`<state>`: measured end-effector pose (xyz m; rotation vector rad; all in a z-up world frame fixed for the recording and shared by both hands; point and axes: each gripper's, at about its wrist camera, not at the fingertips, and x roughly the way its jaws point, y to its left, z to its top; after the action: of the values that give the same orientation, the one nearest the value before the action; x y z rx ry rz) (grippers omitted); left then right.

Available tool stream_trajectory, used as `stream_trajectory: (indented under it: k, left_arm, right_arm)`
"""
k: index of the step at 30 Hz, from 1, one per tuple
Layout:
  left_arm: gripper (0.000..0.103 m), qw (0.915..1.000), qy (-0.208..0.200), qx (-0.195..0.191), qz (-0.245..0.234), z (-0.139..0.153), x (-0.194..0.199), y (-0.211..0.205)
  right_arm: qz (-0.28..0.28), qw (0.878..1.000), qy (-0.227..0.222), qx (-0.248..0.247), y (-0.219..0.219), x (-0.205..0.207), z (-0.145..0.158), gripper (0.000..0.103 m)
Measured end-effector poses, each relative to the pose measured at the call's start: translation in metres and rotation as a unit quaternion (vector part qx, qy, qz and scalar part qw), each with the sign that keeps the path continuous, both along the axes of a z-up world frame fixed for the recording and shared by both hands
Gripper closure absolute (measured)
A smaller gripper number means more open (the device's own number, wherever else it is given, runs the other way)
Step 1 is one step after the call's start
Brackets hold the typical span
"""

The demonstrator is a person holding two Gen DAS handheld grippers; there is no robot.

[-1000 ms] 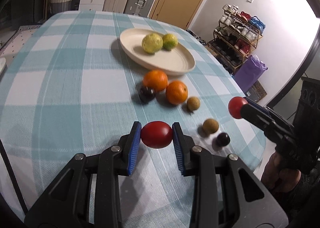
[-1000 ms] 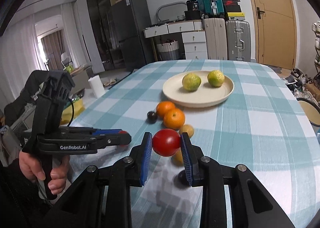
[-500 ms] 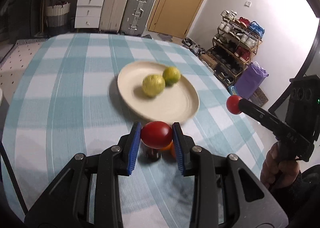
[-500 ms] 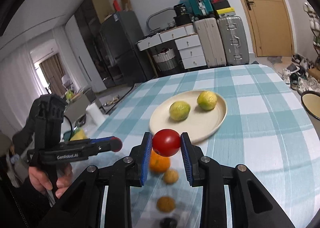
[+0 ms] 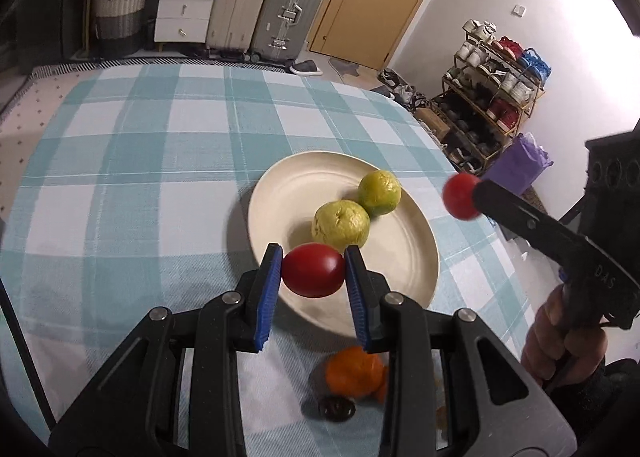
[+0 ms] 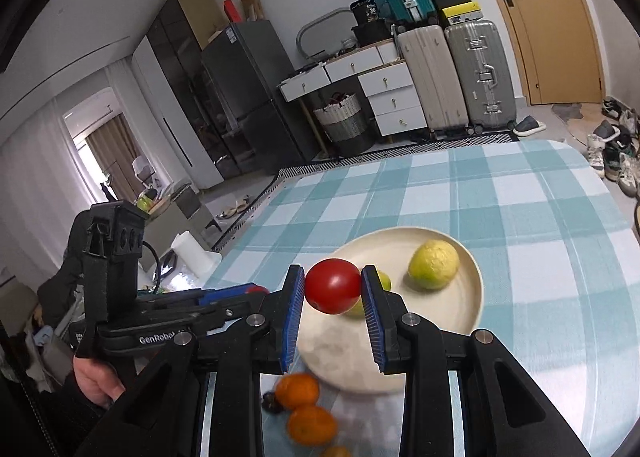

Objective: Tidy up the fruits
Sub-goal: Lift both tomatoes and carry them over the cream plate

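My left gripper (image 5: 313,277) is shut on a red tomato (image 5: 313,269), held above the near rim of the cream plate (image 5: 408,257). Two yellow-green fruits (image 5: 341,224) (image 5: 379,193) lie on the plate. My right gripper (image 6: 333,293) is shut on a second red tomato (image 6: 333,291), held over the plate's (image 6: 464,313) near left part; one green fruit (image 6: 433,264) shows fully there, the other is partly hidden behind the tomato. In the left wrist view the right gripper's tomato (image 5: 460,196) hangs right of the plate.
Oranges (image 5: 354,373) (image 6: 298,389) (image 6: 312,425) and a dark small fruit (image 5: 338,409) lie on the checked tablecloth (image 5: 140,177) near the plate's near rim. Suitcases, drawers and a shoe rack stand beyond the table.
Both grippers have moved forward and up with their tomatoes, from over the loose fruits to over the plate's near edge. The loose fruits now sit below the fingers.
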<state>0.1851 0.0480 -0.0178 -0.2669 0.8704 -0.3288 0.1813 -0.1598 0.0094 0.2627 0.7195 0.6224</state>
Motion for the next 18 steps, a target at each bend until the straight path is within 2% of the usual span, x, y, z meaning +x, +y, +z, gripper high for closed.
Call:
stream_trajectory:
  k: [10, 18]
  left_arm:
    - [0.075, 0.9998, 0.016, 0.001, -0.011, -0.024, 0.033, -0.007]
    - [0.075, 0.9995, 0.024, 0.002, -0.022, -0.035, 0.047, -0.009]
  right_arm:
    - [0.037, 0.997, 0.059, 0.029, 0.021, 0.064, -0.014, 0.073]
    - [0.05, 0.994, 0.101, -0.002, 0.051, 0.093, -0.041, 0.073]
